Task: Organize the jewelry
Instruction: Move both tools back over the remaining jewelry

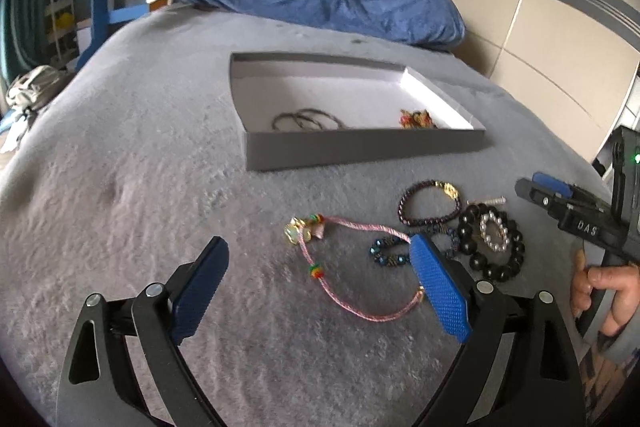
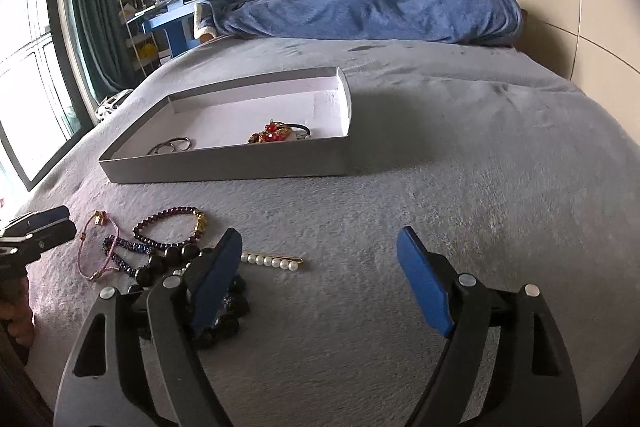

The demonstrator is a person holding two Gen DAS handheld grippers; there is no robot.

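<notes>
Loose jewelry lies on the grey blanket [image 1: 160, 187]. My left gripper [image 1: 319, 242] is open over a pink cord bracelet [image 1: 360, 311], its pads clear of the cord. Beside it lie a dark blue beaded bracelet [image 1: 384, 253], a purple beaded bracelet [image 1: 428, 203] and a black bead bracelet [image 1: 492, 267]. My right gripper [image 2: 320, 233] is open and holds nothing. A pearl hairpin [image 2: 272, 261] lies by its left finger, and the black bead bracelet [image 2: 224, 319] is partly hidden under that finger. The shallow grey box [image 2: 224, 167] behind holds thin bangles [image 2: 170, 147] and a red-and-gold piece [image 2: 272, 135].
A rumpled blue duvet [image 2: 380, 3] lies across the head of the bed. A blue desk [image 2: 172, 23] piled with books stands beyond the bed's left side, next to a window with a green curtain [image 2: 88, 7]. Beige wardrobe doors [image 1: 540, 27] run along the right.
</notes>
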